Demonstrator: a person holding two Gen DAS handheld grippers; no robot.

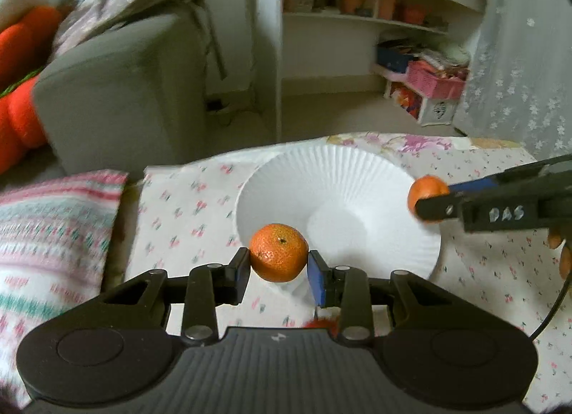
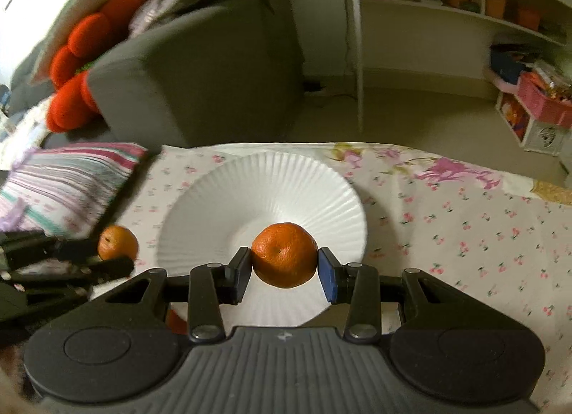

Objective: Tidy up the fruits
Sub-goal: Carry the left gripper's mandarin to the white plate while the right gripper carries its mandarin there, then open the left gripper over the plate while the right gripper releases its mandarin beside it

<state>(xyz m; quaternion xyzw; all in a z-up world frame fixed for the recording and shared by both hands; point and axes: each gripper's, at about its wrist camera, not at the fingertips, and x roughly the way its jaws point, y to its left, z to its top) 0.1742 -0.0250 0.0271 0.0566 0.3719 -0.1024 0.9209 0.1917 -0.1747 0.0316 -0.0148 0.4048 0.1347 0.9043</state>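
left wrist view: the left gripper (image 1: pixel 279 267) pinches a tangerine (image 1: pixel 279 252) between its pads, over the near rim of the white paper plate (image 1: pixel 339 178) on the floral cloth (image 1: pixel 186 206). the right gripper (image 1: pixel 427 199) pinches a second tangerine (image 1: pixel 425 190) at the plate's right edge.

right wrist view: the right gripper (image 2: pixel 284 271) clamps the second tangerine (image 2: pixel 284 255) above the plate (image 2: pixel 264 181); the left gripper (image 2: pixel 116 258) pinches the tangerine (image 2: pixel 117 242) just left of the plate.

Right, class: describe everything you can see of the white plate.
The white plate is round with a wide, finely ribbed, sloping rim and a smooth flat centre; it looks like paper. It lies flat on the cherry-print cloth, with nothing seen resting on it. Two clamped mandarins hang over its near edge.
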